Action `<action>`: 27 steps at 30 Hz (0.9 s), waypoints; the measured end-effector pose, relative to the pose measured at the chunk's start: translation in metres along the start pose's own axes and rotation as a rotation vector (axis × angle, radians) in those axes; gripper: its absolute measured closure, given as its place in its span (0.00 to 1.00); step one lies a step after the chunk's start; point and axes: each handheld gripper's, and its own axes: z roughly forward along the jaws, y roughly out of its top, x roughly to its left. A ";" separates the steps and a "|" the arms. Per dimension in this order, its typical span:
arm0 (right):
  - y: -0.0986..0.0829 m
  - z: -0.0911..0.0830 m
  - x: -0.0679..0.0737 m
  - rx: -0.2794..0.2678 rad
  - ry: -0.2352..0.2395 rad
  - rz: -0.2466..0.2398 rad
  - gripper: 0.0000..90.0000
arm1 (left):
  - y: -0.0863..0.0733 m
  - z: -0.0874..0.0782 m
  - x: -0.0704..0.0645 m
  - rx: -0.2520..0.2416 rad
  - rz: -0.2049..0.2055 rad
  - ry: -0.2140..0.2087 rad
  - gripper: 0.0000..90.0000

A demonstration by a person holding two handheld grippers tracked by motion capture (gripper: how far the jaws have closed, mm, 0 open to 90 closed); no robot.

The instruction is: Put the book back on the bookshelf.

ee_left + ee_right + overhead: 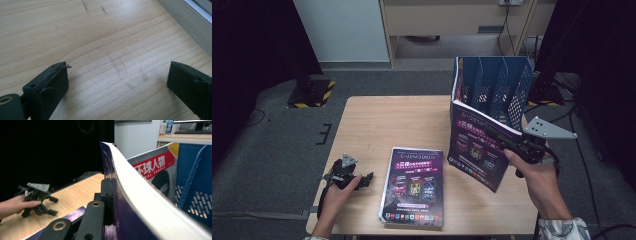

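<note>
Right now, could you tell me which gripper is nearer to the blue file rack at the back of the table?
The right gripper. It holds a magazine up just in front of the blue file rack. The left gripper rests on the table beside the flat magazine, far from the rack.

Both tools are black, and each carries a grey three-cornered plate with small holes on top: the left gripper [353, 180] a small one, the right gripper [507, 142] a larger one. The left one's two black jaws are blocky, with moulded ridges and a brass-coloured rivet near the hinge. The right arm wears a pale patterned sleeve [563, 229] at the wrist.
</note>
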 end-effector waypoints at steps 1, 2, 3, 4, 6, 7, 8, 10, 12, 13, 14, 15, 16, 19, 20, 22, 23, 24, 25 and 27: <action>0.003 -0.001 -0.001 -0.003 -0.003 0.003 0.92 | 0.000 0.000 0.000 0.000 0.000 0.000 0.03; 0.006 -0.003 -0.001 -0.007 -0.004 0.005 0.92 | 0.000 0.000 0.000 0.000 0.000 0.000 0.03; 0.009 -0.004 -0.002 -0.010 -0.006 0.005 0.92 | 0.000 0.000 0.000 0.000 0.000 0.000 0.03; 0.012 -0.006 -0.002 -0.013 -0.007 0.008 0.92 | 0.000 0.000 0.000 0.000 0.000 0.000 0.03; 0.018 -0.008 -0.004 -0.017 -0.012 0.014 0.92 | 0.000 0.000 0.000 0.000 0.000 0.000 0.03; 0.020 -0.009 -0.005 -0.017 -0.016 0.017 0.92 | 0.000 0.000 0.000 0.000 0.000 0.000 0.03; 0.024 -0.010 -0.006 -0.017 -0.020 0.020 0.92 | 0.000 0.000 0.000 0.000 0.000 0.001 0.03; 0.028 -0.011 -0.008 -0.019 -0.023 0.027 0.91 | 0.000 0.000 0.000 0.000 0.000 0.001 0.03; 0.033 -0.011 -0.010 -0.017 -0.029 0.031 0.92 | 0.000 0.000 0.000 0.000 0.000 0.000 0.03; 0.035 -0.011 -0.011 -0.015 -0.034 0.032 0.92 | 0.000 0.000 0.000 0.000 0.000 0.000 0.03; 0.037 -0.011 -0.012 -0.013 -0.042 0.037 0.92 | 0.000 0.000 0.000 0.000 0.000 0.001 0.03; 0.039 -0.010 -0.014 -0.012 -0.047 0.038 0.92 | 0.000 0.000 0.000 -0.002 -0.002 0.002 0.03; 0.041 -0.009 -0.015 -0.009 -0.052 0.041 0.92 | 0.000 0.000 0.000 -0.002 -0.003 0.002 0.03; 0.045 -0.005 -0.019 -0.004 -0.069 0.043 0.92 | 0.000 0.000 0.000 0.000 -0.001 0.002 0.03; 0.047 -0.004 -0.020 -0.002 -0.077 0.044 0.92 | 0.000 0.000 0.000 0.000 -0.001 0.002 0.03; 0.049 -0.002 -0.020 0.007 -0.092 0.049 0.91 | 0.000 0.000 0.000 0.000 -0.001 0.002 0.03; 0.052 -0.001 -0.020 0.011 -0.100 0.048 0.92 | 0.000 0.000 0.000 -0.001 -0.001 0.002 0.03; 0.053 0.000 -0.021 0.014 -0.105 0.045 0.91 | 0.000 0.000 0.000 -0.001 -0.002 0.002 0.03; 0.055 0.001 -0.021 0.014 -0.109 0.045 0.92 | 0.000 0.000 -0.001 -0.002 -0.003 0.002 0.03; 0.058 0.002 -0.021 0.017 -0.116 0.043 0.92 | 0.000 0.000 -0.001 -0.004 -0.005 0.002 0.03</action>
